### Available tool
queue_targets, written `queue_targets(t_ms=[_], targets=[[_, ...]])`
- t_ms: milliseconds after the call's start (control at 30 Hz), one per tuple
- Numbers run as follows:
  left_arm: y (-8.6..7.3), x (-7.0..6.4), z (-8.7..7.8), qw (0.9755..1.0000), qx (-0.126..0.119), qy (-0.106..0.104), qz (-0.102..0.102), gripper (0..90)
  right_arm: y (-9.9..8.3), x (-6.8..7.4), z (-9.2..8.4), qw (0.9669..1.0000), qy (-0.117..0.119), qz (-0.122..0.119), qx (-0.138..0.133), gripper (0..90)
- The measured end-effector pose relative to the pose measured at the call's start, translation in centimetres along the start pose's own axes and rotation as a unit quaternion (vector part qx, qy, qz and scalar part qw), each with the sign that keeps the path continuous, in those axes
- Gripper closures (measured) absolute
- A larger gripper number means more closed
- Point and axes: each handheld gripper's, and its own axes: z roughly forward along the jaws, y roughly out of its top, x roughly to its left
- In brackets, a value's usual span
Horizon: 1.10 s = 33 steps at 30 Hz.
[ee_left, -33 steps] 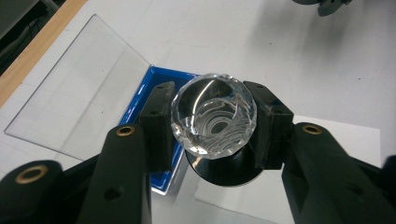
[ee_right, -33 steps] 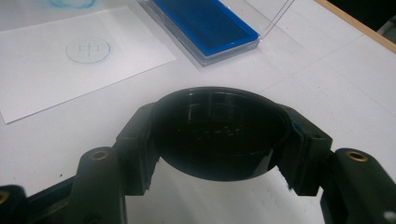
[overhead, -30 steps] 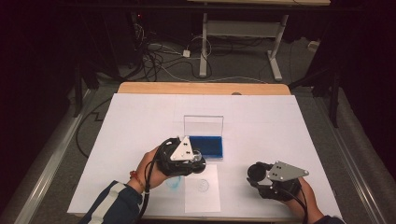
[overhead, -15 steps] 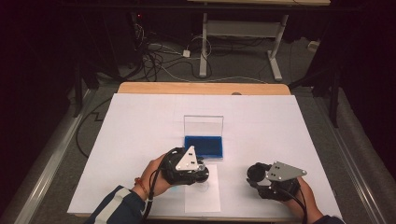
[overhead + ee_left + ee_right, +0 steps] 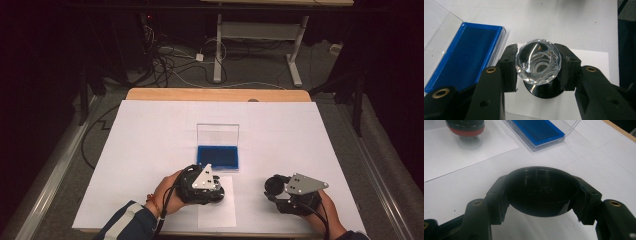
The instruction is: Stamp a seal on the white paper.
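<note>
My left gripper (image 5: 218, 192) is shut on a clear faceted glass knob (image 5: 538, 65), held over a white paper sheet (image 5: 217, 218) near the table's front edge. Below the glass sits a round black base (image 5: 544, 93) on the sheet. In the right gripper view that piece (image 5: 465, 126) is black with a red band, above a faint circle (image 5: 470, 143) on the paper. My right gripper (image 5: 274, 186) rests at the front right, shut on a round black cap (image 5: 541, 192). An open case with a blue lining (image 5: 218, 156) lies just beyond the sheet.
The case's clear lid (image 5: 217, 134) stands upright behind the blue tray. White covering (image 5: 150, 135) spans the table, with a wooden edge (image 5: 215, 94) at the back. Cables and desk legs (image 5: 220, 45) lie on the floor beyond.
My left gripper has moved from beside the blue case toward the near edge, lower over the paper sheet. The right gripper has stayed put.
</note>
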Motion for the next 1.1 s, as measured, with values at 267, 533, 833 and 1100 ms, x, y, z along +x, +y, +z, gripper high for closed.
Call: queue_targets(t_ms=[267,533,833,1100], targets=[[-0.4,-0.2,0.6,1.0,0.008,-0.003,0.002,54.9,0.0,0.1,0.0,1.0,0.001,-0.003,0.001,38.6],[-0.5,-0.2,1.3,0.9998,0.019,-0.004,0.008,54.9,0.0,0.2,0.1,1.0,0.004,-0.005,0.004,38.6],[-0.6,-0.3,1.7,0.9999,0.014,-0.006,0.001,54.8,0.0,0.3,0.2,0.9999,0.008,-0.007,0.01,38.6],[-1.0,-0.5,1.7,0.9999,0.011,-0.007,-0.006,54.6,0.0,0.4,0.3,0.9998,0.01,-0.008,0.012,38.5]])
